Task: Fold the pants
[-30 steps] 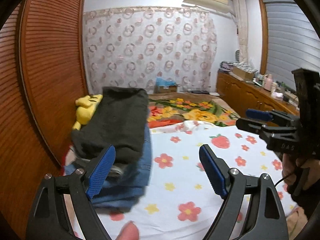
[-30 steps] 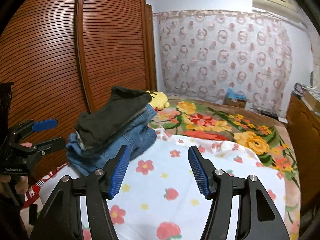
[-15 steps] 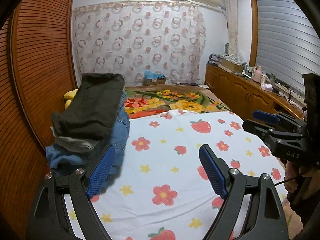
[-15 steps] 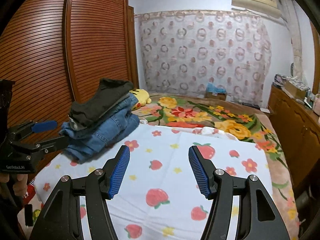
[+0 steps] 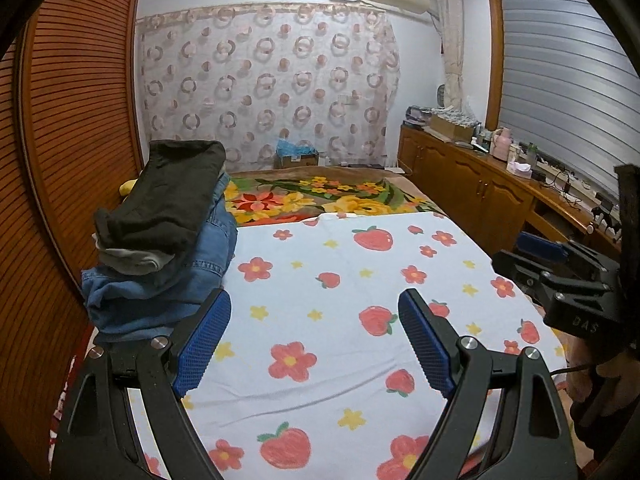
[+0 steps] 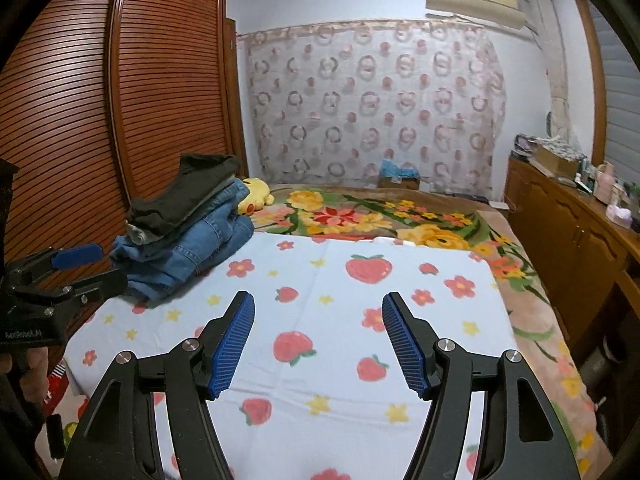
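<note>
Right wrist: folded pants stack (image 6: 188, 232), yellow plush (image 6: 256, 196) behind

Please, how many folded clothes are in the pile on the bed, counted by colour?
Black or dark garment, on top of the pile: 1
Grey garment, only its edge showing under the black one: 1
Blue denim pants, at the bottom: at least 2 layers; the exact number cannot be told
Total: at least 4 folded pieces
</note>
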`<state>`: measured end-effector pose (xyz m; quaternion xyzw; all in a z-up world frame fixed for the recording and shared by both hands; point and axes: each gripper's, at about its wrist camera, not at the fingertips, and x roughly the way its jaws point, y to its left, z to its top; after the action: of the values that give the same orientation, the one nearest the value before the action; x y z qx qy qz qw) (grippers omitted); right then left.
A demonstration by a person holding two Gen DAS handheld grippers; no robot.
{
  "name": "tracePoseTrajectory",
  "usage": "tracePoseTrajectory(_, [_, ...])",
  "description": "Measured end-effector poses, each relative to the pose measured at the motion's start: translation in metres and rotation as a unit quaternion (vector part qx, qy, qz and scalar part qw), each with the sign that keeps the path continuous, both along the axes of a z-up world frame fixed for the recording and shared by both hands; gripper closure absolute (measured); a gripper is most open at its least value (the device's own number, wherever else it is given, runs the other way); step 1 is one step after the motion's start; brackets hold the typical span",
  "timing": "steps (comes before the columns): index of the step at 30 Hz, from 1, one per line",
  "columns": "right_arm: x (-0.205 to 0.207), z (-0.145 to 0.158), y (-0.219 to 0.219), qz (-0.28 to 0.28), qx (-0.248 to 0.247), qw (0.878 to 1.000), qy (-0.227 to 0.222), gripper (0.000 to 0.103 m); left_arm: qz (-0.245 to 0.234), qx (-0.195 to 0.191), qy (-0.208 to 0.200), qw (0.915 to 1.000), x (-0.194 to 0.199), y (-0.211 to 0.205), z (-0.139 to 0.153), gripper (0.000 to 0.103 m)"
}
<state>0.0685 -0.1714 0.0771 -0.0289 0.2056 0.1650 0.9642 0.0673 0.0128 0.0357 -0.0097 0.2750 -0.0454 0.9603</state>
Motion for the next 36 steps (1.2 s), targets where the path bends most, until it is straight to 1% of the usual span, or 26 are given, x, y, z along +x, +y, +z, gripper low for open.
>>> tracePoseTrajectory(4, [-0.014, 0.002, 0.0, -0.022, -0.002, 1.0, -0.002, 0.034, -0.004, 0.006, -0.004, 1.0, -0.011, -0.009, 0.002, 0.017])
tracePoseTrajectory(9, [-0.029, 0.008, 0.002, -0.037, 0.003, 0.999, -0.013, 0.034, -0.007, 0.01, -0.015, 0.9998, -0.023, -0.018, 0.008, 0.017])
tracePoseTrajectory(20, [-0.058, 0.01, 0.008, -0.048, 0.013, 0.998, -0.049, 0.034, 0.0, 0.011, -0.048, 0.9988, -0.044, -0.016, 0.026, 0.017])
tracePoseTrajectory(28, [-0.075, -0.003, 0.006, -0.053, 0.015, 0.996, -0.067, 0.034, 0.011, 0.008, -0.064, 0.9979, -0.051, -0.009, 0.033, 0.017])
tracePoseTrajectory(36, [-0.074, -0.008, 0.005, -0.055, 0.016, 0.996, -0.067, 0.034, 0.013, 0.007, -0.066, 0.9977, -0.052, -0.007, 0.034, 0.017])
